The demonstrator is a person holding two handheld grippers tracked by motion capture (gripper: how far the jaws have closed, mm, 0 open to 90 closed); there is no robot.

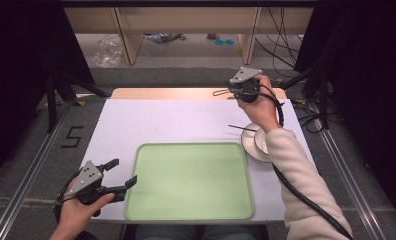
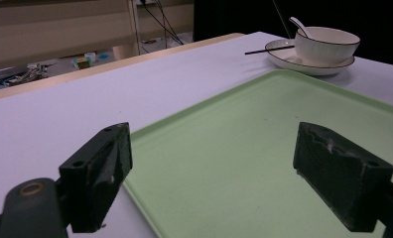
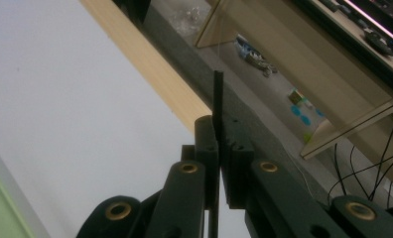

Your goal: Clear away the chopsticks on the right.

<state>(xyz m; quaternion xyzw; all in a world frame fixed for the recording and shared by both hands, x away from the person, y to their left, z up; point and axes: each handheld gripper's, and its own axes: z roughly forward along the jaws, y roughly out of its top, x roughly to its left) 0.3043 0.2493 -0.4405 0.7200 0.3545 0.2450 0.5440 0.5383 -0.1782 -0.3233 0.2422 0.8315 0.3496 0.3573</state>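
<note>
Right claw (image 3: 218, 163) pinches a thin chopstick (image 3: 217, 94) beyond the tray (image 1: 136, 200), may slip; left claw (image 1: 121, 172) gapes empty.

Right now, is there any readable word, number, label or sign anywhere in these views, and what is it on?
"5": a black tape digit on the grey floor left of the table, in the high view.
The packages on the floor beyond the table's far edge are too small and blurred to read.
No text shows on the green tray, the bowl, or either hand-held gripper.
</note>
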